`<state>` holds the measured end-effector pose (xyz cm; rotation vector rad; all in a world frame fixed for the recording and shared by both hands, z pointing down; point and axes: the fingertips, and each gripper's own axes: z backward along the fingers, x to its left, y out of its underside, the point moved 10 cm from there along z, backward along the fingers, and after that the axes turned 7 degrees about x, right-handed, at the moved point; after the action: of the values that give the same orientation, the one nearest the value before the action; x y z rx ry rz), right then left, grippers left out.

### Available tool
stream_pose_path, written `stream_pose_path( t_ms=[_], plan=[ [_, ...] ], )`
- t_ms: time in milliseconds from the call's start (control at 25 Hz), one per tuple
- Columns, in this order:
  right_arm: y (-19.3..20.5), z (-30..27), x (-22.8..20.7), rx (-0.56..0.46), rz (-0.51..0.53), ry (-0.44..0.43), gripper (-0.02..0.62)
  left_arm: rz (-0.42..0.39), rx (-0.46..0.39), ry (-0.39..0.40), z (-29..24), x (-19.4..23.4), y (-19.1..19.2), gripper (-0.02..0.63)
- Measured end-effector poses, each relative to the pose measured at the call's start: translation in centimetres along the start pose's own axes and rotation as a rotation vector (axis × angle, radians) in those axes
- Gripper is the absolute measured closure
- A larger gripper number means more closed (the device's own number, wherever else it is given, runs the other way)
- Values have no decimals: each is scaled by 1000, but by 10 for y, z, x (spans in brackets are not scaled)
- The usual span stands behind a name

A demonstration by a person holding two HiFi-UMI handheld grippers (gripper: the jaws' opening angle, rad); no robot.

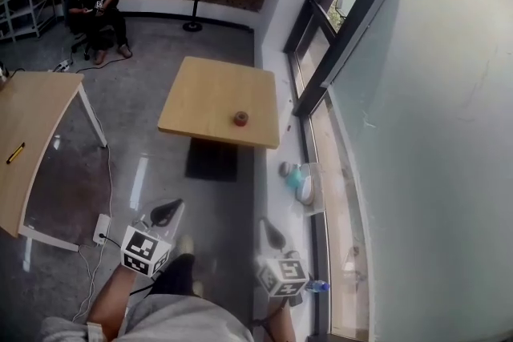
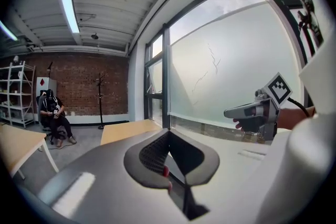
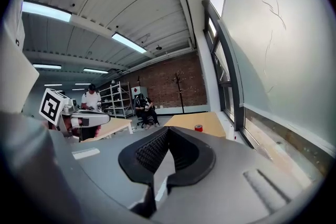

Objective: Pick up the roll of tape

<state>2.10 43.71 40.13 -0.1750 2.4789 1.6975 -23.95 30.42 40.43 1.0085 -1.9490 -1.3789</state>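
Observation:
A small red roll of tape (image 1: 240,119) lies near the front right edge of a square wooden table (image 1: 204,92) in the head view. It also shows as the red roll (image 3: 198,128) on the tabletop (image 3: 210,122) far ahead in the right gripper view. My left gripper (image 1: 175,204) and right gripper (image 1: 264,222) hover low over the floor, well short of the table. Both point toward it. The left gripper (image 2: 168,132) has its jaws together with nothing held. The right gripper (image 3: 168,128) is likewise shut and empty.
A second wooden table (image 1: 32,140) with a yellow object (image 1: 15,153) stands at the left. A person (image 1: 92,8) sits on a chair at the back. The window ledge at the right holds teal and white items (image 1: 296,179). A power strip (image 1: 102,228) lies on the floor.

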Motion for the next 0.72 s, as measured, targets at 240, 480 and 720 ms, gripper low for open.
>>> stream_pose_path(
  t_ms=[240,480,720],
  plan=[
    [-9,-39,-19,28,8,-31,580,12,-4,10,-45,21,-10,607],
    [-23,-97,-54,50,35,-17,580,21,2,20,-110,54,-23,607],
    [-53,-173,-85,89,40,-18,581,33,26,20,-177,99,-40,607]
  ],
)
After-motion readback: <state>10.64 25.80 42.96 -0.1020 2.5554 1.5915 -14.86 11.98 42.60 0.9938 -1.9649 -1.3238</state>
